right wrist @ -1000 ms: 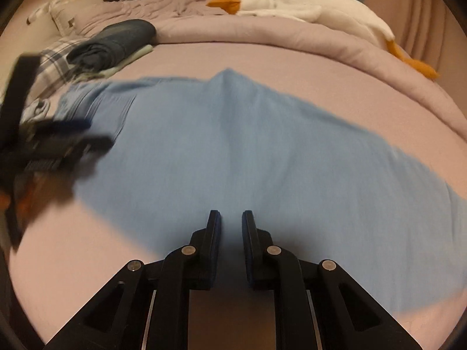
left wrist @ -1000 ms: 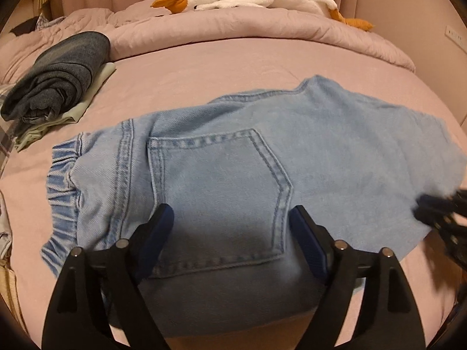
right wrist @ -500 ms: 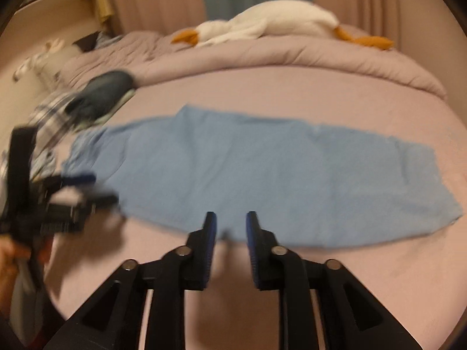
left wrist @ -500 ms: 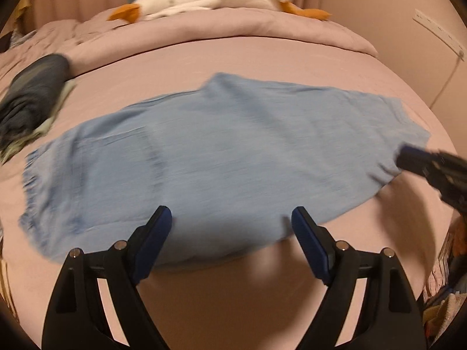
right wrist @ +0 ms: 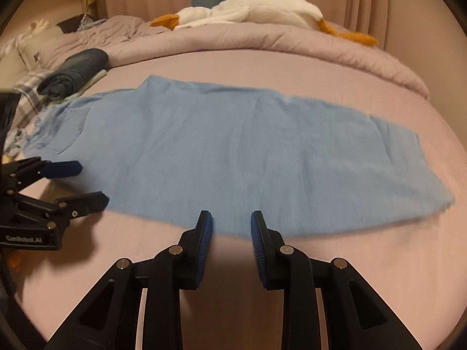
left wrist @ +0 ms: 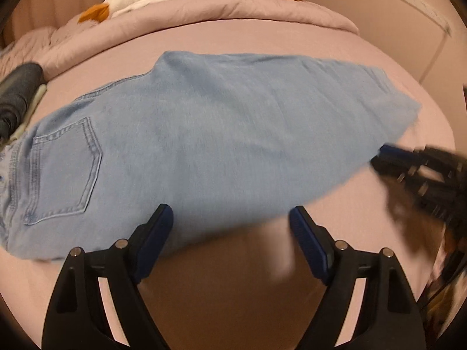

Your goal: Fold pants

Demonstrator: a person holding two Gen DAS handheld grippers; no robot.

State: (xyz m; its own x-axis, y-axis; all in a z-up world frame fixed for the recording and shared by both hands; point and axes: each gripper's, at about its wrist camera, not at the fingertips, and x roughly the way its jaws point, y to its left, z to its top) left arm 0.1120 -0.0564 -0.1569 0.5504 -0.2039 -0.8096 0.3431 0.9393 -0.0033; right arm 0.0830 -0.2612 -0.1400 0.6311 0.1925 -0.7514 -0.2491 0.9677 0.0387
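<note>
From my left wrist view the left gripper (left wrist: 230, 227) hangs with jaws wide apart over the near edge of the light-blue jeans (left wrist: 204, 134) spread on the bed (left wrist: 292, 40), while my right wrist view shows the right gripper (right wrist: 231, 227) with jaws narrowly apart at the jeans' near hem, gripping nothing.

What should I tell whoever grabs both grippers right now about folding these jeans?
Left gripper: wide open, empty, near the long edge.
Right gripper: partly open, empty, near the same edge, further toward the hems.
Light blue denim pants: flat on the pink bed sheet, legs stacked, back pocket up, waistband toward the folded dark clothes.
Done: lengthwise fold.
Left: probably fold hems to waistband.
</note>
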